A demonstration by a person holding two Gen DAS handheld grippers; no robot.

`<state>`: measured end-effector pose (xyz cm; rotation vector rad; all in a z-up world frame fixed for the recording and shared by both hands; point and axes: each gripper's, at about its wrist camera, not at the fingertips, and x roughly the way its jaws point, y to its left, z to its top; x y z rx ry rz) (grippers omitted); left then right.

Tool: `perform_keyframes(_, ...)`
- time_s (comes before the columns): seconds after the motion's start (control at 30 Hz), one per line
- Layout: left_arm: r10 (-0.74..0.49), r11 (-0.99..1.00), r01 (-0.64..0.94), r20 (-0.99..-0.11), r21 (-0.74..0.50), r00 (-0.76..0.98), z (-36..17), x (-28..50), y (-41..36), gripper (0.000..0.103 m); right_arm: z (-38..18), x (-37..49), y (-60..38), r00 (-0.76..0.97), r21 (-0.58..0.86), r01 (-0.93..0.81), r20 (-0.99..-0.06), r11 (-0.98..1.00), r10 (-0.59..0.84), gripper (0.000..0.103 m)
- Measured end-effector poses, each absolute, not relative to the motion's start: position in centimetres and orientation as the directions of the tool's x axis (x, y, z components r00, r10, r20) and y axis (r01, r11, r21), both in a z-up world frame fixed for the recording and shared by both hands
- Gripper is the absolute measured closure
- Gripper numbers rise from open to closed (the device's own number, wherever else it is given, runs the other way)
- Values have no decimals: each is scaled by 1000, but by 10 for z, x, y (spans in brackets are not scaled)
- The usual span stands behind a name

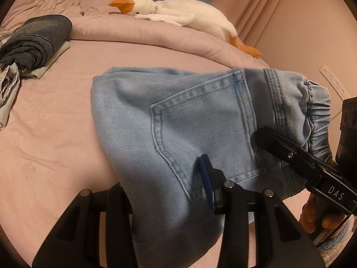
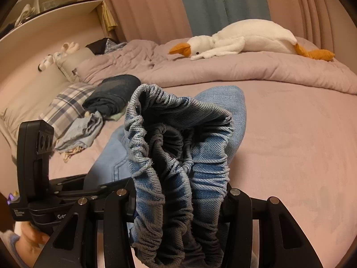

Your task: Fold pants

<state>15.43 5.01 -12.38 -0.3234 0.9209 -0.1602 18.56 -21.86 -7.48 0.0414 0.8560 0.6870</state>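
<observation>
Pink bed [image 1: 55, 134]; soft, limp denim pants [image 1: 178, 122], waistband at 3 o'clock, pinched in both grippers' closed fingers [image 1: 206, 176].

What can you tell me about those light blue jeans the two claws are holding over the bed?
The jeans are pale, washed denim with a stitched back pocket facing up and a gathered elastic waistband, darker and mesh-like inside. They look folded over and bunched, partly lifted off the pink bed sheet. The left claw grips the fabric near the pocket's lower edge; the right claw pinches the scrunched waistband. How the legs lie is hidden.
</observation>
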Motion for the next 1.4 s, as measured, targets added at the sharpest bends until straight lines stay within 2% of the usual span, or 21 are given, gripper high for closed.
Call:
perform_keyframes(0.57, -261, 947, 4, -765, -320, 589, -127, 190, 54, 63, -77, 208, -205, 470, 295, -539, -672, 789, 573, 54)
perform_keyframes(1.4, -269, 950, 5, -810, -312, 521, -155, 228, 48, 63, -105, 243, -209, 442, 337, -469, -711, 816, 547, 54)
